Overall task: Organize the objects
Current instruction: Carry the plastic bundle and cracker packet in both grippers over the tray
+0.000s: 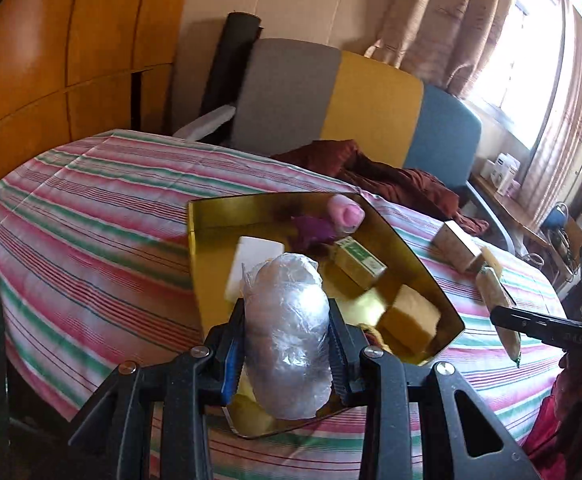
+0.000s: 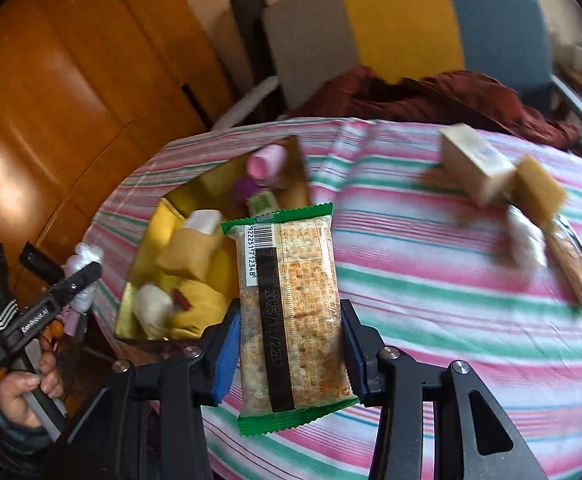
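Note:
A gold tray (image 1: 211,240) lies on the striped table and holds a white block (image 1: 251,260), a green-labelled box (image 1: 357,262), a pink roll (image 1: 345,210) and a yellow sponge (image 1: 411,314). My left gripper (image 1: 287,320) is shut on a clear plastic-wrapped bundle (image 1: 287,336), held over the tray's near edge. My right gripper (image 2: 287,340) is shut on a green-edged cracker packet (image 2: 291,312), raised above the cloth just right of the tray (image 2: 163,216). The left gripper with its bundle (image 2: 85,276) shows at the left of the right wrist view.
On the cloth right of the tray lie a pale box (image 2: 475,162), a brown sponge (image 2: 539,192) and another packet (image 2: 575,268). A grey, yellow and blue chair (image 1: 371,108) with a maroon cloth (image 1: 391,176) stands behind the table. A wooden cabinet (image 1: 51,60) is at left.

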`<state>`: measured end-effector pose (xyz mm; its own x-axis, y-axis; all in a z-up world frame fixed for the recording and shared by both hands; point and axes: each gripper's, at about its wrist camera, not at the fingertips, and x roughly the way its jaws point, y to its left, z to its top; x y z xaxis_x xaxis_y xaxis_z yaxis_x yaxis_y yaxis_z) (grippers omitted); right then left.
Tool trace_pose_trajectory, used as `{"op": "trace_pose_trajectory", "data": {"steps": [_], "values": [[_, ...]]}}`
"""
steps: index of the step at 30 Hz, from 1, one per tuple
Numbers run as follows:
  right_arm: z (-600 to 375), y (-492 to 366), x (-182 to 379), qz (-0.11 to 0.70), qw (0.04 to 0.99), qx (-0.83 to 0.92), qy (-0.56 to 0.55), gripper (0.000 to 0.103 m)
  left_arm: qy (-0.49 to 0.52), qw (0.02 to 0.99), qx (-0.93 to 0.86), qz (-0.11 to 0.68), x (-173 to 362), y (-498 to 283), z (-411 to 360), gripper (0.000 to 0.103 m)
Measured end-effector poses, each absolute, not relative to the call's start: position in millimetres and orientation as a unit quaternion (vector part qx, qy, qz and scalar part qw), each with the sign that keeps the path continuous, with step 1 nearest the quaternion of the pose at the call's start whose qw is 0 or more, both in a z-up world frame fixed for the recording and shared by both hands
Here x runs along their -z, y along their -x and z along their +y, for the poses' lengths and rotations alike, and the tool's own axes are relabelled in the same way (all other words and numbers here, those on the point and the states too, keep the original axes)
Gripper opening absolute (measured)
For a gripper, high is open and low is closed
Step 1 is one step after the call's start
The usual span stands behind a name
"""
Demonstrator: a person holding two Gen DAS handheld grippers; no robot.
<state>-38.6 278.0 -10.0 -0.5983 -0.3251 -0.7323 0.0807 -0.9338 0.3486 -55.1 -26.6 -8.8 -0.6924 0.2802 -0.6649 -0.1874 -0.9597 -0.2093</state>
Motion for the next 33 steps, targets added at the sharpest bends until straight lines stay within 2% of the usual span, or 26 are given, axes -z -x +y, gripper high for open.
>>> {"op": "trace_pose_trajectory", "data": {"steps": [12, 33], "values": [[205.6, 82.0, 6.8, -0.064, 0.153, 0.881, -0.443, 0.046, 0.347, 0.098, -0.932, -0.027, -4.4, 70.2, -21.4, 0.036], [185.0, 109.4, 4.9, -0.038, 0.154, 0.885, -0.437, 0.046, 0.353, 0.108, -0.929, -0.009, 1.4, 99.2, -2.4, 0.036]]}}
